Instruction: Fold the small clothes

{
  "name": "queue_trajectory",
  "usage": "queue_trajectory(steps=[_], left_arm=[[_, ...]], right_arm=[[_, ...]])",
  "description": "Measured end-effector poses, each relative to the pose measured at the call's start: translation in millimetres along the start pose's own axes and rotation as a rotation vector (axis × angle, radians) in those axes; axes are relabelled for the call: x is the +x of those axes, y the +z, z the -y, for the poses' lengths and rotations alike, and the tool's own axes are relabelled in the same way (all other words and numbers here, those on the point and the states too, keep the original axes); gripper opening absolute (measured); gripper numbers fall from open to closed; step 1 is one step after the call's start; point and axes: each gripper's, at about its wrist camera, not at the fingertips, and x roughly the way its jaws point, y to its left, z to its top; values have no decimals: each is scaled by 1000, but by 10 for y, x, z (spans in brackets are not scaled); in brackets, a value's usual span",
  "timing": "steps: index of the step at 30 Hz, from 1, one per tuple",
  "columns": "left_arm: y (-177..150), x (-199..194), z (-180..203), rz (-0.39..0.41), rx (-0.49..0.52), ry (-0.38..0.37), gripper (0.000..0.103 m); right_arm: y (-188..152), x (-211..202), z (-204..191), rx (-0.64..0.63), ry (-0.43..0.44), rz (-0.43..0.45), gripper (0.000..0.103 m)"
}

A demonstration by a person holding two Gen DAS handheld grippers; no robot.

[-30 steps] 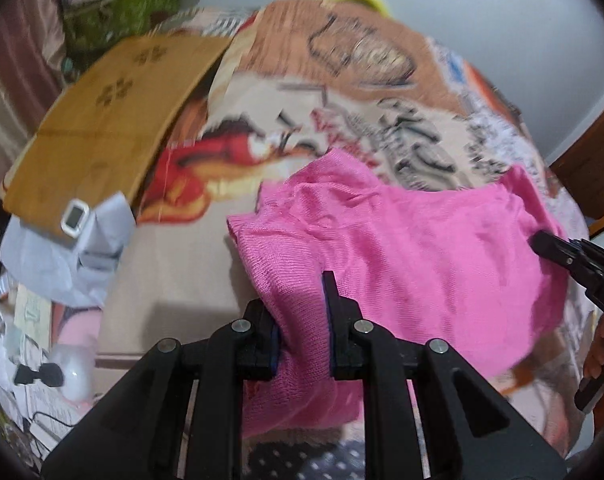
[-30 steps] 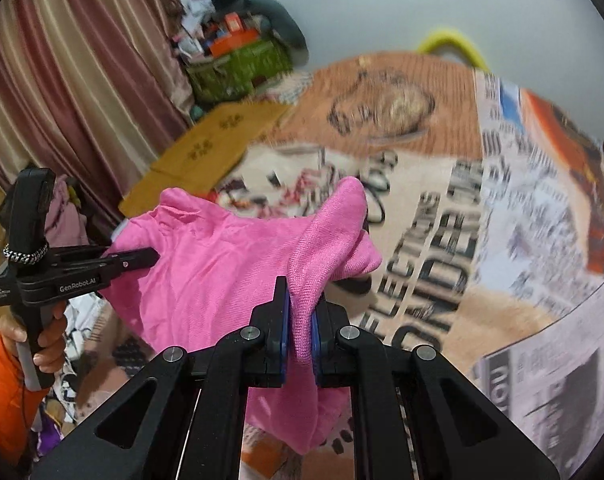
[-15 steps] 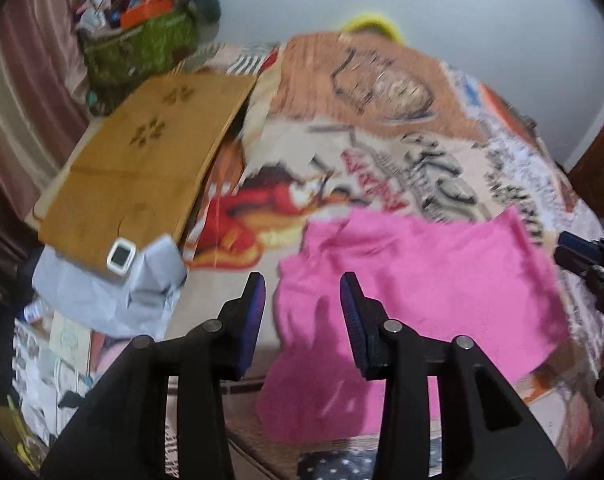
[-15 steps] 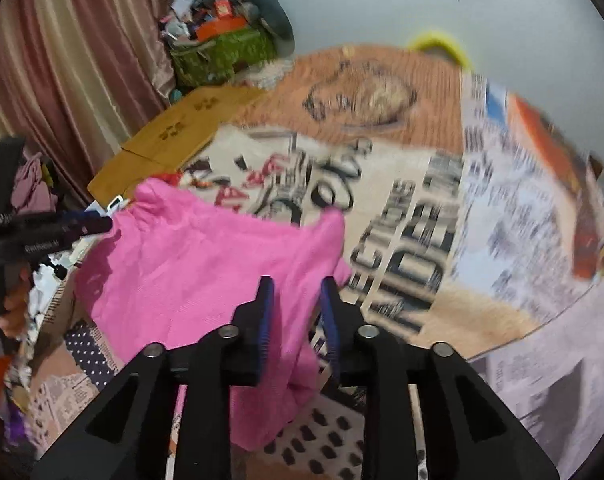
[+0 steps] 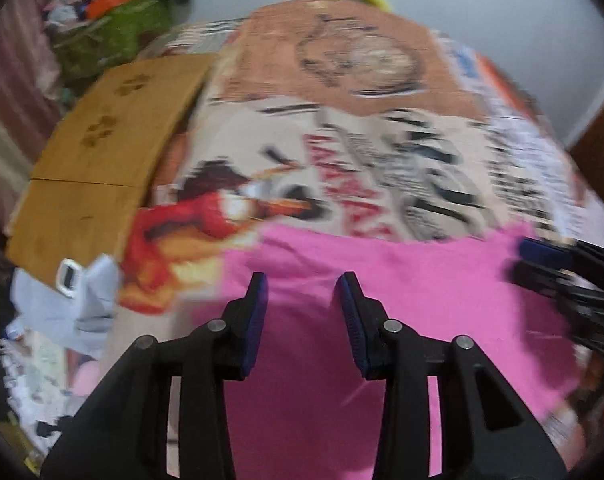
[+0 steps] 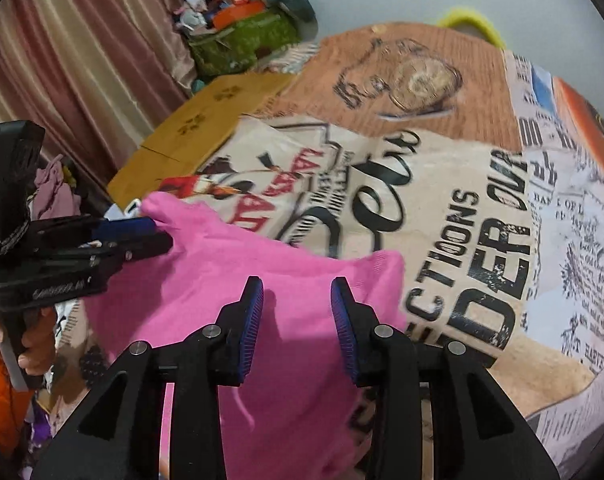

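Note:
A pink knit garment (image 5: 422, 288) lies spread flat on the printed bed cover (image 5: 382, 140), with its near part hanging over the bed's edge. My left gripper (image 5: 302, 280) is open just above its left part, nothing between the blue pads. In the right wrist view my right gripper (image 6: 296, 284) hovers over the pink garment (image 6: 222, 280) near its right corner. Its jaws are opening, with no cloth pinched. The left gripper (image 6: 142, 236) shows there at the garment's far left corner, held by a hand (image 6: 34, 344). The right gripper (image 5: 542, 256) appears blurred at the left view's right edge.
A wooden board (image 5: 102, 160) lies along the bed's left side, with a grey cloth (image 5: 82, 308) and a small white device (image 5: 68, 276) at its near end. A green bag (image 6: 242, 36) full of clutter stands at the back by the curtain (image 6: 82, 60). Loose items cover the floor on the left.
Both grippers let go of the pink garment and opened. It dropped from a raised, draped hold to lying flat on the bed. Both grippers drew back toward the near edge.

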Motion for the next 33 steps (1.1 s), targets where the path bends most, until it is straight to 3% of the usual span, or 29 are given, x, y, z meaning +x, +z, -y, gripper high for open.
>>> queue_trajectory(steps=[2,4,7,11,13,16,20,22,33], left_arm=[[49,70,-133,-3,-18,91,39],[54,45,-255,0,-45,109,39],[1,-134,-423,16,-99,86,39],[-191,-426,-393,45,-61,42,39],[-295,-465,-328,37,-34,16,45],[-495,-436,-193,3,4,-22,52],[-698,-244,-15,-45,66,37,53],[-752,-208,-24,-41,73,54,61],[-1051,-388,-627,-48,-88,67,70]], right_arm=[[-29,-5,92,16,-10,-5,32],[-78,-87,128,1,-58,14,32],[-130,-248,86,-39,-115,38,32],[-185,-463,-60,-73,-67,70,34],[-234,-513,-206,-112,-34,65,43],[-292,-459,-401,-159,17,23,44],[-376,-269,-545,-198,37,-67,44],[-432,-178,-546,-207,24,-106,44],[-721,-499,-191,-155,-30,-110,49]])
